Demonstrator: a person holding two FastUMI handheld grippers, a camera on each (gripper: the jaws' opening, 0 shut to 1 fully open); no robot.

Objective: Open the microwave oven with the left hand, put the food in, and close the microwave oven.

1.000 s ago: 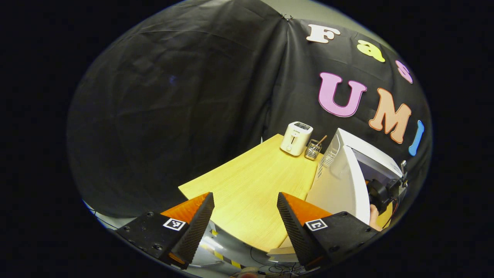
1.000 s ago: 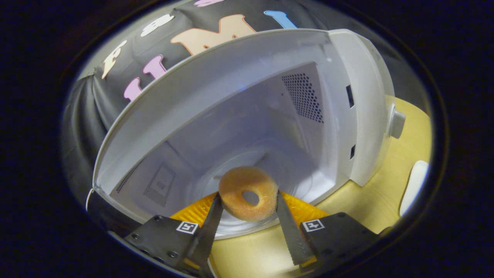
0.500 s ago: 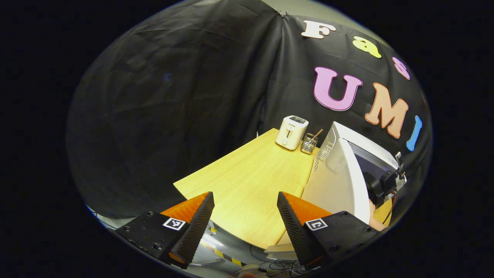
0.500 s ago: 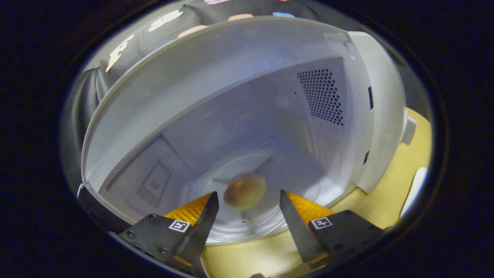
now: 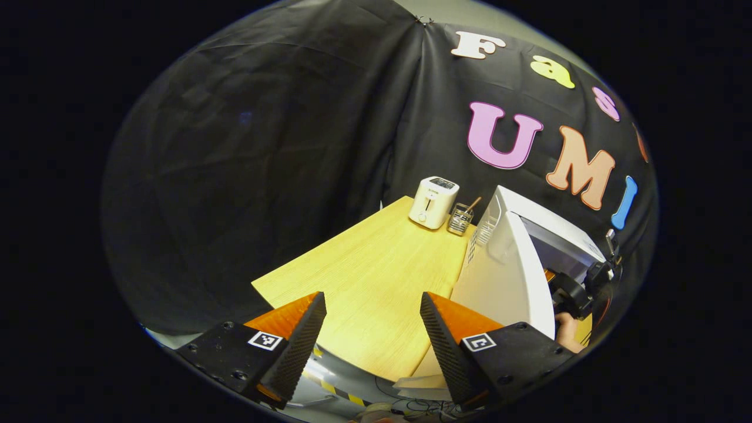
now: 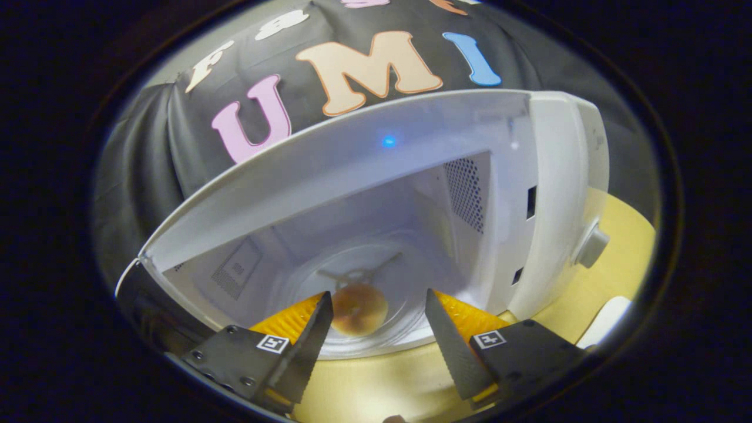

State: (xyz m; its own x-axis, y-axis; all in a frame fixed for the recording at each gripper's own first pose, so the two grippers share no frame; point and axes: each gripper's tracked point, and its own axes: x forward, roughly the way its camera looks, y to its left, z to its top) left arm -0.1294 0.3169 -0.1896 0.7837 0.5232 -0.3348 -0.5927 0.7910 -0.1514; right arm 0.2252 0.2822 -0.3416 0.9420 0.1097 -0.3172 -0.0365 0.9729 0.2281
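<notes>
The doughnut [image 6: 359, 309] now lies on the glass plate [image 6: 405, 329] inside the open microwave [image 6: 546, 194], no longer between the right gripper [image 6: 376, 329] fingers, which are spread wide and have pulled back. The left gripper [image 5: 370, 335], fingers wide and empty, hovers over the table [image 5: 376, 276] beside the door [image 5: 505, 282].
</notes>
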